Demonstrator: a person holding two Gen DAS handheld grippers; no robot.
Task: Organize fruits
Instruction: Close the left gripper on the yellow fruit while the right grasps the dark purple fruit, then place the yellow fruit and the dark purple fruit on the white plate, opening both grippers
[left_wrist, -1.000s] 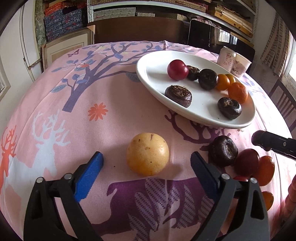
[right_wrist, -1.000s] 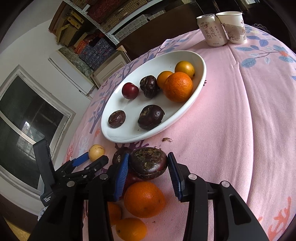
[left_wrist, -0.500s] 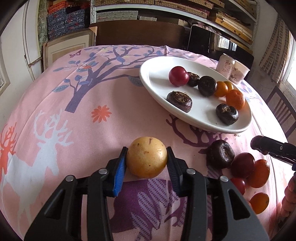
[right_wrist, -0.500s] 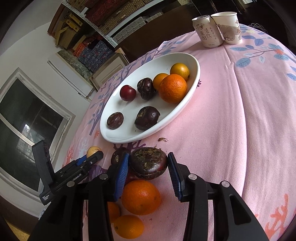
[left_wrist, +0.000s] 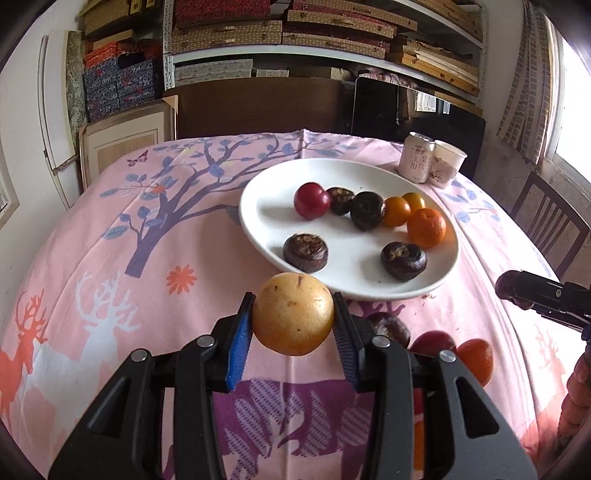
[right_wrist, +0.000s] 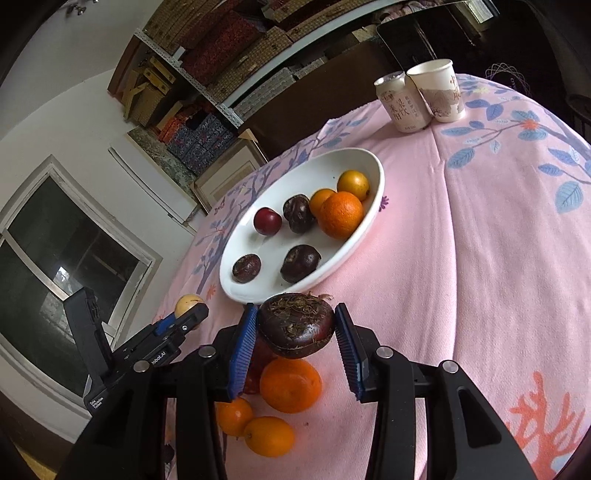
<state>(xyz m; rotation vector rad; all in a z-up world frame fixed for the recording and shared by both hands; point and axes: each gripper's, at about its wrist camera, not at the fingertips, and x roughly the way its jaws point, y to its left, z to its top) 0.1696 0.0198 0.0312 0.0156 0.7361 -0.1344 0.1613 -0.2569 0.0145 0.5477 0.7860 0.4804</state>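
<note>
Fruit in both grippers, step is carry-to-plate. Yellow fruit is clamped between the pads of the left gripper, off the tablecloth, just short of the near rim of the white plate. Left jaws closed in within the last second, now narrow and pressing on it. Right gripper has jaws narrow too, gripping a dark water chestnut, also at the plate's near rim. Loose oranges sit on the cloth nearer than the plate. Plate already holds seven pieces. Next move, my read: bring both over bare plate floor, lower, open without bumping fruit already there.
</note>
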